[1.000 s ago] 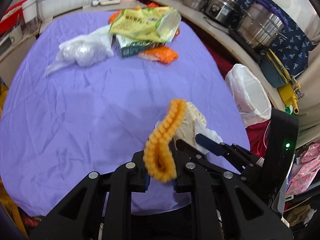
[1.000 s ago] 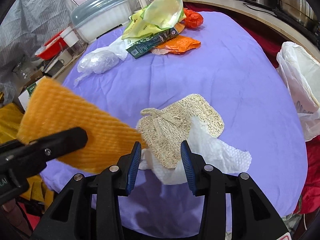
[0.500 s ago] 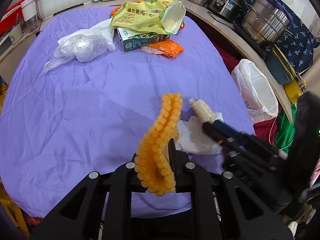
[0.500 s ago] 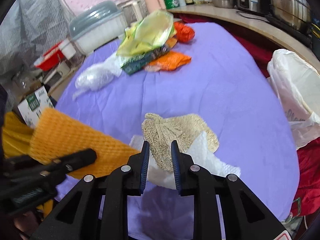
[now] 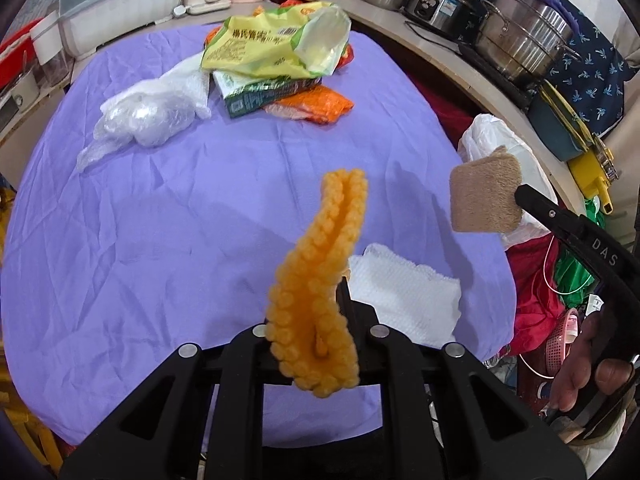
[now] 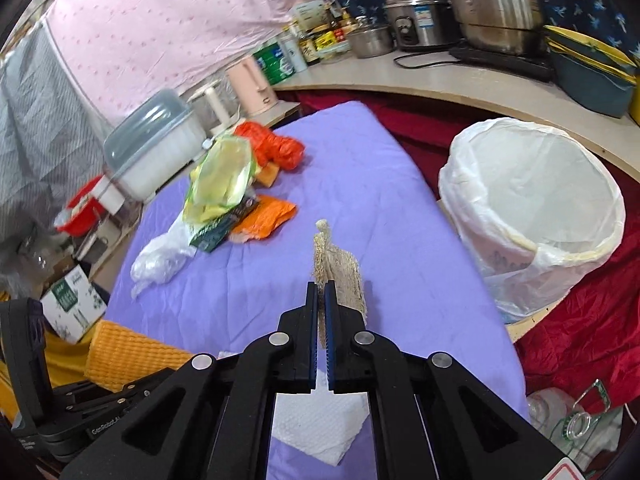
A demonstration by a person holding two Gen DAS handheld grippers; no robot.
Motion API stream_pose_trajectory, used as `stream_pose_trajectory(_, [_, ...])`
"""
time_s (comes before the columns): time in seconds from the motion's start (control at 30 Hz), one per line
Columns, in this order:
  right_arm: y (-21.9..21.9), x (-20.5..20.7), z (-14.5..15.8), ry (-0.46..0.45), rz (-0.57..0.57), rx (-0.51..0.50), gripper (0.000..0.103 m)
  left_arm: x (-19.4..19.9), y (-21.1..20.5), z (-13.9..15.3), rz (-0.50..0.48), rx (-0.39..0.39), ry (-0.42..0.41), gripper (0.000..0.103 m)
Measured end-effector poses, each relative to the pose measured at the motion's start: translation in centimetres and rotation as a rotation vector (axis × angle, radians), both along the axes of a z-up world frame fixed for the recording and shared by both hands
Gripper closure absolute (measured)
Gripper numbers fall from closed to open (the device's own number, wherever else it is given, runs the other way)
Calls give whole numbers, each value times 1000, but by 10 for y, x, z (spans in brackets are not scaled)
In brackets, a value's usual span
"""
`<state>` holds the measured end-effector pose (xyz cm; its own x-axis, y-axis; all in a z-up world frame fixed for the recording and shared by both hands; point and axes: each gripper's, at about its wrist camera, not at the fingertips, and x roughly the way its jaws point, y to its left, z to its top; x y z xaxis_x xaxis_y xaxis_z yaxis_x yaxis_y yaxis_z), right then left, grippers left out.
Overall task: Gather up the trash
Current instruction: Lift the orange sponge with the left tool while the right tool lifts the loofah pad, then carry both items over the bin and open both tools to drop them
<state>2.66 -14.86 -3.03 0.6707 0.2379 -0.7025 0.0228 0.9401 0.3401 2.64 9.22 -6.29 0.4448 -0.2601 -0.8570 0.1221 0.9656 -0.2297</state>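
Right wrist view: right gripper, jaws just closed, pinches loofah pad lifted above the table; left gripper clamps orange cloth. Step: carrying. Next, release over lined bin, at two o'clock

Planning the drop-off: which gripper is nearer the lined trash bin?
Right. The right gripper, shut on the loofah pad, is beside the bin; the left gripper sits farther back, holding the orange cloth.
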Motion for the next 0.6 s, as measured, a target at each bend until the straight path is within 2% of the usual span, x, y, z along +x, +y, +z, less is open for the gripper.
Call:
stream_pose_trajectory(0.27, [-34,4,29,-91,-80,4,100,23,-16,40,-18,-28,-107,90])
stream_pose_trajectory(0.43, [-74,8,43,-138,-184,-6,100,44,-40,66,-53,-45,-174,89])
stream_pose_trajectory(0.6, [-125,13,42,-149,-306,-17,100,67,-79,83,-122,-55,-215,89])
